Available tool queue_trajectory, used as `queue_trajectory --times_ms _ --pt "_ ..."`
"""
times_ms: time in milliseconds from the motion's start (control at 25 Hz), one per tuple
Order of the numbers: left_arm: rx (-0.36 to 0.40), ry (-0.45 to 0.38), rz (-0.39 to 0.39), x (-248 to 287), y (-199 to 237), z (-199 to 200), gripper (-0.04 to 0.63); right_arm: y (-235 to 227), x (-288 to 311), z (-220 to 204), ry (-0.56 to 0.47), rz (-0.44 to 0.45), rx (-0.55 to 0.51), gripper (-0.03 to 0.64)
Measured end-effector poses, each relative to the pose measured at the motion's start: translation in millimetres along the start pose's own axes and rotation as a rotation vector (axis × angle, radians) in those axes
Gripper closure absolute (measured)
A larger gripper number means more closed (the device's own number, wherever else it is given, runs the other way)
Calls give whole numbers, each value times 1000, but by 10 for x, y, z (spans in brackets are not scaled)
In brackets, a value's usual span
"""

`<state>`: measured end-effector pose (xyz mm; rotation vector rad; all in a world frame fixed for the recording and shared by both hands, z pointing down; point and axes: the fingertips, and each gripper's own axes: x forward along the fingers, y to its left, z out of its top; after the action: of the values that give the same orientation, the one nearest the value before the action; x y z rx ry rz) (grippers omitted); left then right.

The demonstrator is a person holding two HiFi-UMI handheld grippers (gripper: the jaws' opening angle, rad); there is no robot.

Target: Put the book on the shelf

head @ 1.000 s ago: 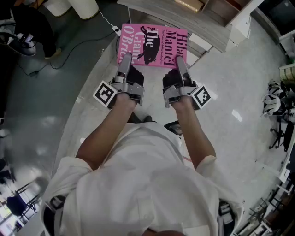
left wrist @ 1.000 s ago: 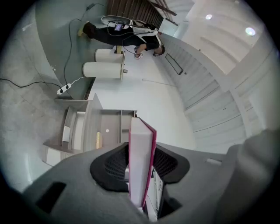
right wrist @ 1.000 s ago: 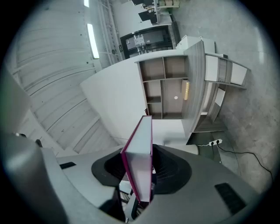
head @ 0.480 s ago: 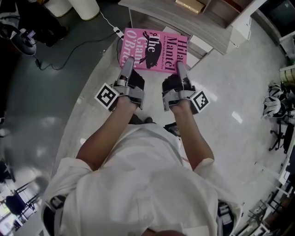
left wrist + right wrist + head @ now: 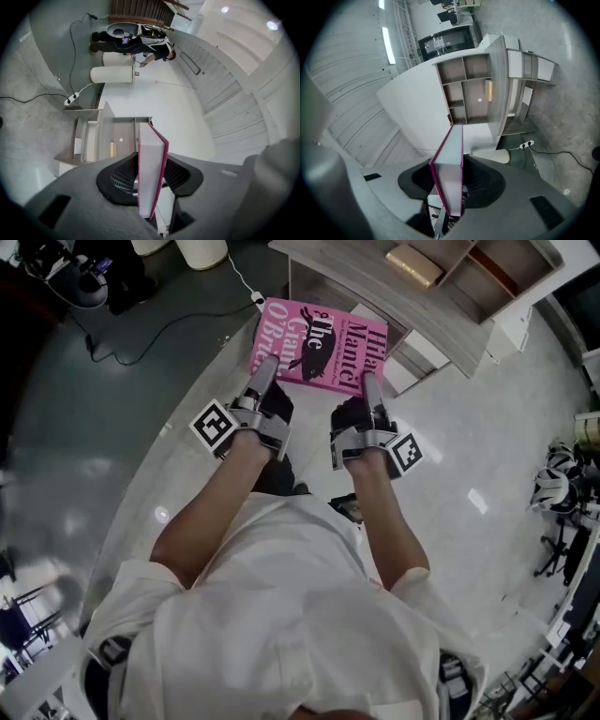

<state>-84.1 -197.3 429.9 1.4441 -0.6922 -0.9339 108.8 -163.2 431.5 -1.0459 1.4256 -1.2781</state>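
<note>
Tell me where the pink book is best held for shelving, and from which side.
Take the pink book by its edge nearest the person, left claw and right claw spaced apart, coming from the person's side. It is thin and flat, so the jaws span its thickness, and the far edge is free toward the shelf.

The left gripper (image 5: 266, 367) and right gripper (image 5: 368, 382) hide the near edge of the pink book (image 5: 319, 341); the head view's top edge crops the shelf (image 5: 375, 277).

Grey wooden shelf (image 5: 375, 285) with tan box (image 5: 413, 264) in one compartment
</note>
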Motion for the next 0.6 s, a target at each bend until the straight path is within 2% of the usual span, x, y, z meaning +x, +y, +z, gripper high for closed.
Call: queue_trajectory --times_ms 80,200,600 --pt "4 11 -17 18 -28 -10 443 16 12 7 17 18 0 463" --pt "-2 -23 -40 14 -36 -40 443 0 36 36 39 25 0 463" --pt "-56 -82 -46 -20 96 -56 443 -37 59 68 87 4 -32 463"
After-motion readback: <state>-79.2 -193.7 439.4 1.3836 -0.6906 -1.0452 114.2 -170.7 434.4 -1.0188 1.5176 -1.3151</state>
